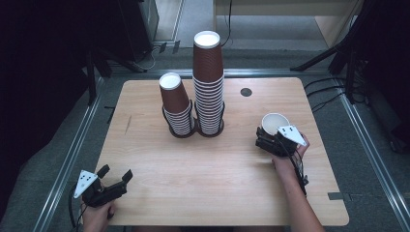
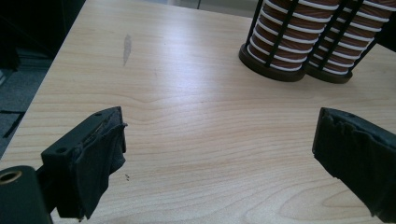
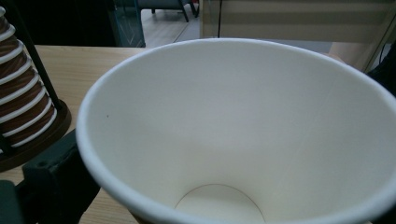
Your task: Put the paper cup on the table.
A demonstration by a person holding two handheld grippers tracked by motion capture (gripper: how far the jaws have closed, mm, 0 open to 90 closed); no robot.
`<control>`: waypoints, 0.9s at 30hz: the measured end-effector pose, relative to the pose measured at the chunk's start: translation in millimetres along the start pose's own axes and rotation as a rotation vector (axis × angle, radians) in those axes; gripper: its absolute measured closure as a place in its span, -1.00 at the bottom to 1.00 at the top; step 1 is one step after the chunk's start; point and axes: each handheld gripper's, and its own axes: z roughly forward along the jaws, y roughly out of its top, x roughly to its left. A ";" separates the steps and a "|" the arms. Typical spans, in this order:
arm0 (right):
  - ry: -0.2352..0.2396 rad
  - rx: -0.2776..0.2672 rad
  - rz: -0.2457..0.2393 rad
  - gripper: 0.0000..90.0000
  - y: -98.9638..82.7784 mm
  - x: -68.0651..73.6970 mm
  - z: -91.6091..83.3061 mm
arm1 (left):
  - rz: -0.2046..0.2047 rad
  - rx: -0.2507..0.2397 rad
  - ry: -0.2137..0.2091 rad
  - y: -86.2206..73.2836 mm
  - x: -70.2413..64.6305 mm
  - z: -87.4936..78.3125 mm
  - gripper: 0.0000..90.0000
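Right gripper [image 1: 269,137]: it is closed on the paper cup [image 1: 274,123], which is held upright with the mouth turned up. In the right gripper view the white inside of the cup [image 3: 243,140] is seen from very near, and one black jaw is pressed on its outer wall at the lower left.

Paper cup, place: it is found at about 3 o'clock from the table centre, near the right edge, well apart from the stacks.

Left gripper [image 1: 115,175]: the jaws are spread wide and nothing is held between them. It is kept low at about 7 o'clock, near the front left corner. In the left gripper view only bare wood is seen between its pads [image 2: 100,158].

Short stack [image 1: 175,104]: brown cups are nested upside down in a black wire holder, at about 11 o'clock from the centre.

Tall stack [image 1: 209,82]: it stands in its own holder, touching the short one on its right, at about 12 o'clock.

Table [image 1: 232,193]: light wood, with a small dark round cap [image 1: 246,92] at about 1 o'clock.

Step in hand: one single cup is carried by the right gripper. Whether it is taken from a stack or brought to one cannot be told; by judgement it is the middle of a transfer.

Next move: if stacking is meant, the cup must be turned mouth down and lined up over a stack top. The grip should be kept gentle, because the thin wall is probably crushed easily.
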 end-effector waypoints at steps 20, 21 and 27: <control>-0.016 0.016 -0.067 -1.00 1.8 0.6 -31.4 | 0.006 0.004 0.000 -0.4 -0.7 0.2 -0.93; -0.015 0.015 -0.068 -1.00 1.3 0.2 -33.8 | 0.008 0.003 0.000 -0.5 -0.8 0.2 -0.93; -0.005 0.000 -0.068 -1.00 -1.1 -6.1 -49.4 | 0.012 0.006 0.003 -0.6 -1.4 0.6 -0.93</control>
